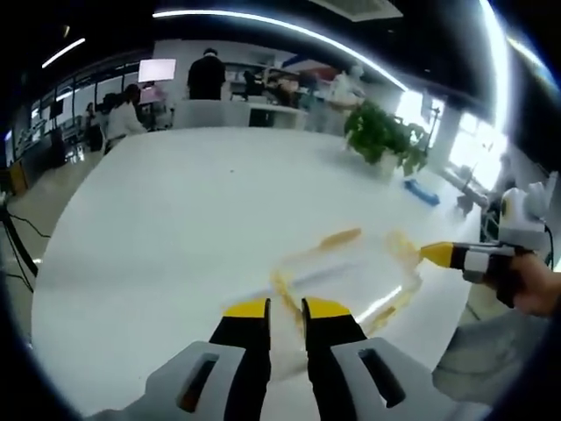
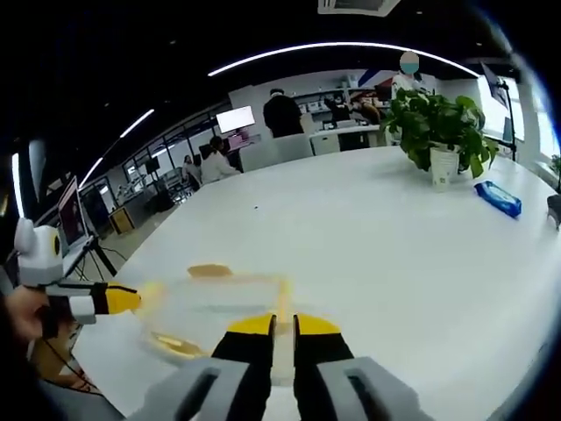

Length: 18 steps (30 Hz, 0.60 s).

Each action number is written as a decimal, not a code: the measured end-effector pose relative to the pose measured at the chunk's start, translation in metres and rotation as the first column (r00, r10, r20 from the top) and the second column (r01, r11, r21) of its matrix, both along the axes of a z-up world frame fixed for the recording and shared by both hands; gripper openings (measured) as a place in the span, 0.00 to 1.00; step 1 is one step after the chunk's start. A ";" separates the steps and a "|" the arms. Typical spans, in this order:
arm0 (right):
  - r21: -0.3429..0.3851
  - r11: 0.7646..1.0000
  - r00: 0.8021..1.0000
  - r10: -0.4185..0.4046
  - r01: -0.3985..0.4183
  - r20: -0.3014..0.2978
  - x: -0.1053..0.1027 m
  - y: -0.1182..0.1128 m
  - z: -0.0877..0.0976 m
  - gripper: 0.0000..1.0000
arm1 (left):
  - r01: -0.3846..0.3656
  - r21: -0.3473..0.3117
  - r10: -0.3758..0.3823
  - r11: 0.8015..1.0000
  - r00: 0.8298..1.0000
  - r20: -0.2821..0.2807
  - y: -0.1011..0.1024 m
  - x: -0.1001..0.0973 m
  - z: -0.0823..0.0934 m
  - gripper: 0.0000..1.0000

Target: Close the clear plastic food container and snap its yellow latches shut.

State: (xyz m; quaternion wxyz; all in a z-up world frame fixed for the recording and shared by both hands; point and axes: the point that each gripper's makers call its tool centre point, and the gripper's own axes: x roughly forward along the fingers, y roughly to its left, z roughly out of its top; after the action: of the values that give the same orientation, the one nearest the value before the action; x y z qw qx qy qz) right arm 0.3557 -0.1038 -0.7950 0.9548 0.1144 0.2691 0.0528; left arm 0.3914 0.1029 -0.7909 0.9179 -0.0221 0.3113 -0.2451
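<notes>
White counter (image 1: 175,228) carries the clear container (image 1: 346,276) near its edge; with the left gripper (image 1: 285,309) and right gripper (image 2: 282,324) nearly closed and empty, press each yellow latch (image 1: 337,238) squarely.

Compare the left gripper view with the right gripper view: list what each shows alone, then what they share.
Left gripper view alone: the left gripper, fingers nearly together, with the right gripper entering from the right, held by a hand.

Right gripper view alone: the right gripper's own fingers, close together at the container's yellow edge, and the left gripper coming in from the left.

Shared: the clear plastic container with yellow latches, the white table, the potted plant, the blue object and people beyond.
</notes>
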 end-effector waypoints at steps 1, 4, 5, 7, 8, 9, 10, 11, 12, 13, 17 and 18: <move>0.002 1.000 1.000 -0.005 0.005 0.000 0.000 -0.001 0.000 0.04 | -0.013 0.008 0.013 1.000 1.000 0.002 0.003 0.001 0.000 0.14; -0.003 1.000 1.000 -0.010 0.010 -0.004 -0.001 -0.003 -0.002 0.05 | -0.037 0.027 0.037 0.999 0.999 -0.001 0.011 0.001 -0.002 0.17; 0.000 1.000 1.000 -0.007 0.007 -0.005 -0.001 -0.003 -0.002 0.05 | -0.038 0.028 0.038 0.999 0.999 -0.004 0.011 0.001 -0.003 0.18; 0.004 1.000 1.000 0.001 -0.001 -0.006 0.000 0.000 -0.002 0.06 | -0.033 0.023 0.033 0.999 0.999 -0.009 0.010 -0.001 -0.003 0.20; 0.003 1.000 1.000 0.007 -0.007 -0.008 0.000 0.002 -0.003 0.06 | -0.027 0.014 0.027 1.000 1.000 -0.010 0.008 -0.001 -0.003 0.20; 0.007 1.000 1.000 0.013 -0.013 -0.008 0.001 0.004 -0.002 0.07 | -0.024 0.006 0.024 1.000 1.000 -0.011 0.006 -0.001 -0.002 0.21; 0.012 1.000 1.000 0.017 -0.017 -0.006 0.001 0.005 -0.002 0.08 | -0.021 0.000 0.021 1.000 1.000 -0.013 0.005 -0.002 -0.002 0.21; 0.019 1.000 1.000 0.019 -0.019 -0.003 0.003 0.006 -0.001 0.08 | -0.017 -0.008 0.017 1.000 1.000 -0.016 0.002 -0.002 -0.003 0.22; 0.019 1.000 1.000 0.018 -0.018 -0.001 0.004 0.006 0.000 0.08 | -0.013 -0.014 0.013 1.000 1.000 -0.019 0.000 -0.003 -0.003 0.22; 0.019 1.000 1.000 0.017 -0.017 0.006 0.005 0.006 0.001 0.08 | -0.007 -0.023 0.006 1.000 1.000 -0.022 -0.003 -0.004 -0.003 0.23; 0.037 0.999 0.999 0.033 -0.033 0.003 0.010 0.008 0.002 0.11 | 0.003 -0.040 -0.005 0.999 0.999 -0.035 -0.009 -0.005 -0.006 0.25; 0.041 0.998 0.999 0.040 -0.040 0.001 0.012 0.008 0.001 0.12 | 0.004 -0.044 -0.006 0.999 0.999 -0.039 -0.009 -0.006 -0.007 0.25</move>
State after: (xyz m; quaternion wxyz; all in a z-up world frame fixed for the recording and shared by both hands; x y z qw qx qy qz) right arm 0.3675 -0.0953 -0.7939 0.9510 0.1288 0.2701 0.0774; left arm 0.3858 0.0935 -0.7978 0.9103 -0.0463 0.3237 -0.2537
